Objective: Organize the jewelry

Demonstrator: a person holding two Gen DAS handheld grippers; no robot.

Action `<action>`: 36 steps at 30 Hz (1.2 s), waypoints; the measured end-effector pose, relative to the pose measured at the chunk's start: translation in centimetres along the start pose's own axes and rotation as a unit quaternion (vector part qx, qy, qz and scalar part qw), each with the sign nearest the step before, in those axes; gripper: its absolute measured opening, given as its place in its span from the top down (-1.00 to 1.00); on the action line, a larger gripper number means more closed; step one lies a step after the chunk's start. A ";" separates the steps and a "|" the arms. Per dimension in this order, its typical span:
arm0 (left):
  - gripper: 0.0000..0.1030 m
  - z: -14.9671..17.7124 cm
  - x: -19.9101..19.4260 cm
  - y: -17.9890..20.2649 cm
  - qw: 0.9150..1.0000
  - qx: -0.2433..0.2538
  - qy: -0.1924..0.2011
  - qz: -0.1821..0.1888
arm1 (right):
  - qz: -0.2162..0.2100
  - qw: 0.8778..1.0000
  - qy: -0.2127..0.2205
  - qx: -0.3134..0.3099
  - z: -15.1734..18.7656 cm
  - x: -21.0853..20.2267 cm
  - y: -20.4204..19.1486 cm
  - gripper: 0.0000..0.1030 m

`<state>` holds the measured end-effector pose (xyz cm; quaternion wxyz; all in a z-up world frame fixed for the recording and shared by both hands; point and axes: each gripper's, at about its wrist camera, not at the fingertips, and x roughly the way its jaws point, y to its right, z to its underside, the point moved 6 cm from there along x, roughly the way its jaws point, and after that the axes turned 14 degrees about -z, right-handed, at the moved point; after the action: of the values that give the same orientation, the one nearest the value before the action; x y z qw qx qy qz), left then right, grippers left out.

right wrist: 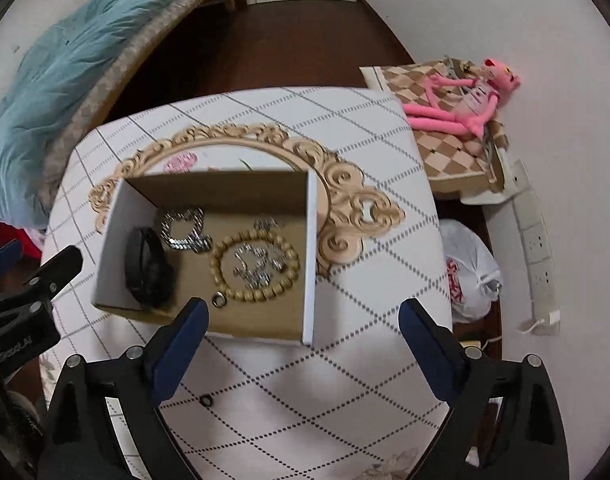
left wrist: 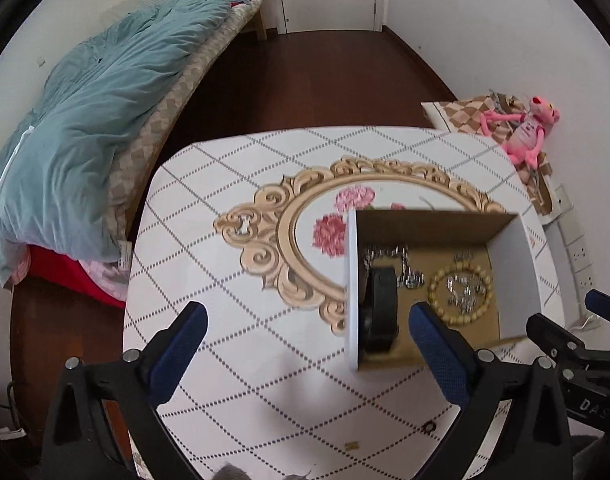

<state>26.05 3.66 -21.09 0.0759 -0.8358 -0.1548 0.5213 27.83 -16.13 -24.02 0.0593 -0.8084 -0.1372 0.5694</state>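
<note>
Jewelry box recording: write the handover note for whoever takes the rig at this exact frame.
Left gripper: open, empty, near the box's left wall.
Right gripper: open, empty, in front of the box.
Cardboard box on the table holds a black bracelet, a silver chain, a wooden bead bracelet around small silver pieces, and a small ring.
Left to do: a small dark ring and a small gold piece lie on the table outside the box.
</note>
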 end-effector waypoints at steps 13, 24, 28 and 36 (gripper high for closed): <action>-1.00 3.1 -4.1 -0.4 0.999 -0.011 0.032 -0.011 | 0.028 0.998 0.057 0.013 3.1 -3.2 0.2 -0.97; -1.00 4.1 -10.9 -2.1 0.995 -0.037 0.092 -0.003 | 0.040 0.990 0.138 0.003 5.7 -11.4 -1.2 -0.97; -1.00 4.4 -13.1 -2.8 0.993 -0.046 0.107 0.007 | 0.046 0.985 0.167 -0.004 6.5 -14.6 -2.0 -0.97; -0.99 5.4 -17.0 -3.8 0.989 -0.051 0.135 0.018 | 0.050 0.976 0.211 -0.006 7.8 -18.9 -2.9 -0.97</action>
<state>13.58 1.33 -8.03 0.0443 -0.9037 -0.1548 0.3968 14.12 -19.30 -8.90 0.0537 -0.9163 -0.0842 0.3878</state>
